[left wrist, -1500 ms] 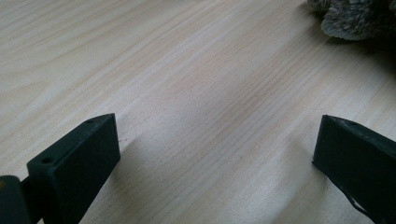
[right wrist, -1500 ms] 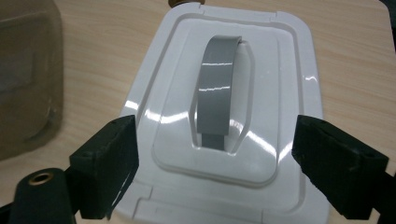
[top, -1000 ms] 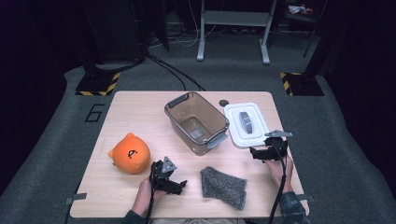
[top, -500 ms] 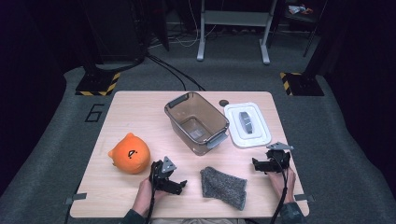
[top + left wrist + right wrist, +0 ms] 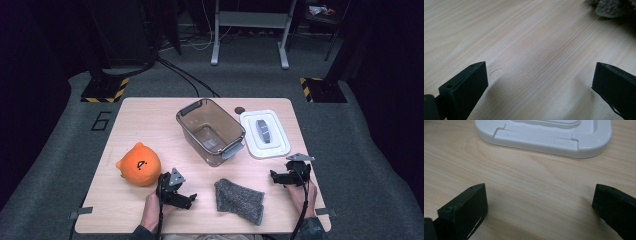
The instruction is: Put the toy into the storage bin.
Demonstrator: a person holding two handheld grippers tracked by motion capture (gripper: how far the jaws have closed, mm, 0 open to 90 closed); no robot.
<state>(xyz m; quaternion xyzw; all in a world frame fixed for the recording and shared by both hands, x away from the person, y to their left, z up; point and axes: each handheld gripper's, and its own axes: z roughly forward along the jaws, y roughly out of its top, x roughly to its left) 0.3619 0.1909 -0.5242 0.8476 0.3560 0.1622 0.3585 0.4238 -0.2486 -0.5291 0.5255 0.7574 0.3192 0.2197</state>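
- Two grippers rest low over the wooden table (image 5: 150, 125), both near our edge of it.
- We note the clear brown bin (image 5: 210, 131) near the table's middle, open and upright; the white lid (image 5: 265, 134) lies flat just to its right.
- An orange plush (image 5: 139, 163) sits at the left, with a dark curved mark on its face; we cannot read it as a letter.
- A grey knitted cloth (image 5: 239, 200) lies flat between the two hands.
- Left gripper (image 5: 186, 198): jaws spread wide, nothing between them but bare wood. The cloth lies just beyond, apart from the jaws; its edge shows at the far right corner of the left gripper view (image 5: 616, 7).
- Right gripper (image 5: 276, 176): jaws wide apart, holding nothing. The lid's near edge (image 5: 544, 135) lies ahead, clear of both fingers (image 5: 466, 207).
- On the floor left of the table, a painted "6" (image 5: 101, 120).
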